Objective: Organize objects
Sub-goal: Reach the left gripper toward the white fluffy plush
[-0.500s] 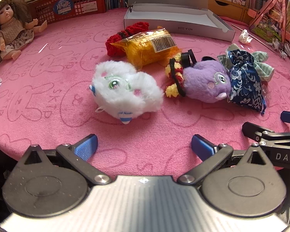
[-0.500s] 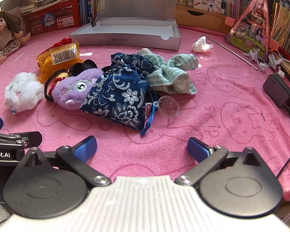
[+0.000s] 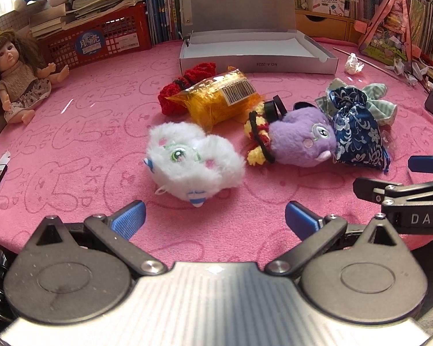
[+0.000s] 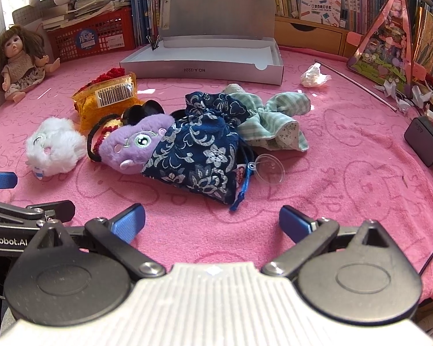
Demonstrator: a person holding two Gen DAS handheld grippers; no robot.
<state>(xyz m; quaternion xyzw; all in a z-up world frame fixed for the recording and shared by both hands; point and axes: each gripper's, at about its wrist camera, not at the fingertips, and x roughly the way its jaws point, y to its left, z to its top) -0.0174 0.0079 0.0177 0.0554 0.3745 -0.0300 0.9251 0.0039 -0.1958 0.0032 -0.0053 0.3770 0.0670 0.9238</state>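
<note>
A white plush toy (image 3: 194,161) lies on the pink cloth just ahead of my open, empty left gripper (image 3: 215,220). To its right lie a purple plush (image 3: 301,141), a blue floral pouch (image 3: 356,135) and a green striped cloth (image 3: 381,103). Behind are an orange packet (image 3: 222,98) and red yarn (image 3: 182,92). An open grey box (image 3: 257,54) stands at the back. In the right wrist view my open, empty right gripper (image 4: 212,222) sits in front of the blue pouch (image 4: 196,155), beside the purple plush (image 4: 132,147) and white plush (image 4: 54,147).
A doll (image 3: 17,77) sits at the far left by a red basket (image 3: 101,40). A crumpled tissue (image 4: 313,76), a thin rod (image 4: 358,85) and a black device (image 4: 425,141) lie at the right. A clear disc (image 4: 270,168) lies by the pouch. Shelves of books line the back.
Both views have pulled back and tilted up a little, so the toys sit slightly farther off and more of the shelves shows. Nothing on the cloth has moved.
</note>
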